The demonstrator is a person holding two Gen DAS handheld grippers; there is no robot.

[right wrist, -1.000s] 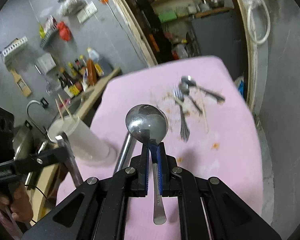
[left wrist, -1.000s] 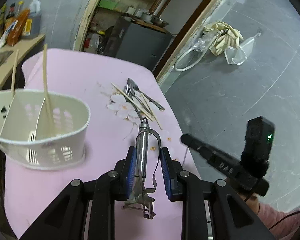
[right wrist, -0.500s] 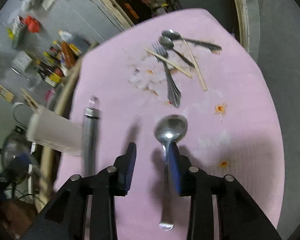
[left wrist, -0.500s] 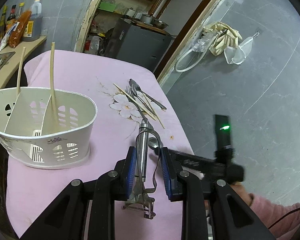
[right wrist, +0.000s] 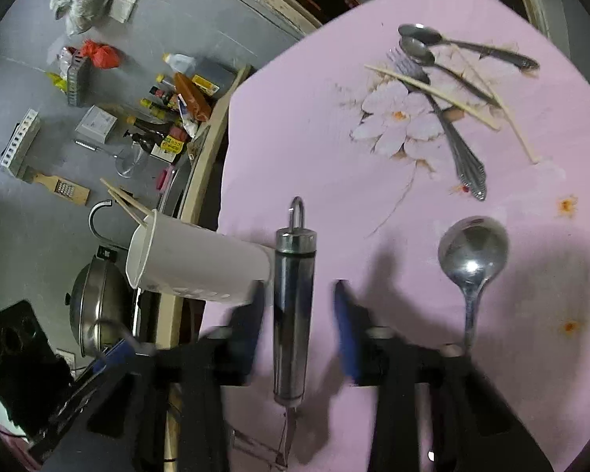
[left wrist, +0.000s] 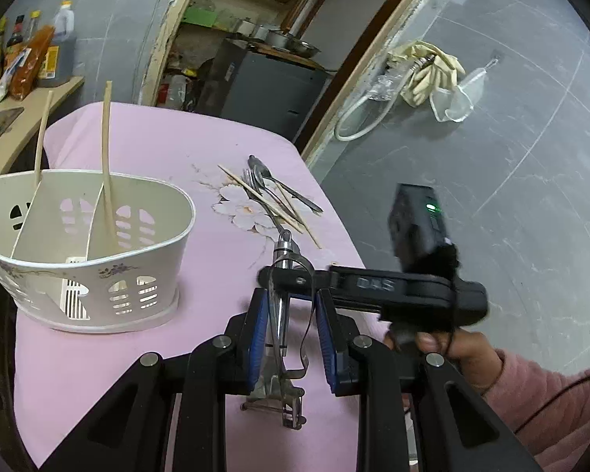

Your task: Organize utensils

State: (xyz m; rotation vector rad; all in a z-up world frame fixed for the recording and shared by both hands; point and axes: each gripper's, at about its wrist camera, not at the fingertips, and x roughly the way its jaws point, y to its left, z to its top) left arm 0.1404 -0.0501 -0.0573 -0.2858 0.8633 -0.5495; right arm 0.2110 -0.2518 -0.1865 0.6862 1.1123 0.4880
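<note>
The left gripper clamps a metal tool. The right gripper, entering from three o'clock, has been closing, pads apart.

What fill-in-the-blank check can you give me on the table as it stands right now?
1. The white basket has ____ chopsticks standing in it.
2. The big spoon lies alone on the ____ cloth.
3. The pile on the flower print has two small spoons, chopsticks and one ____.
4. The tool gripping the steel utensil is the ____ one.
Missing words: two; pink; fork; left
</note>
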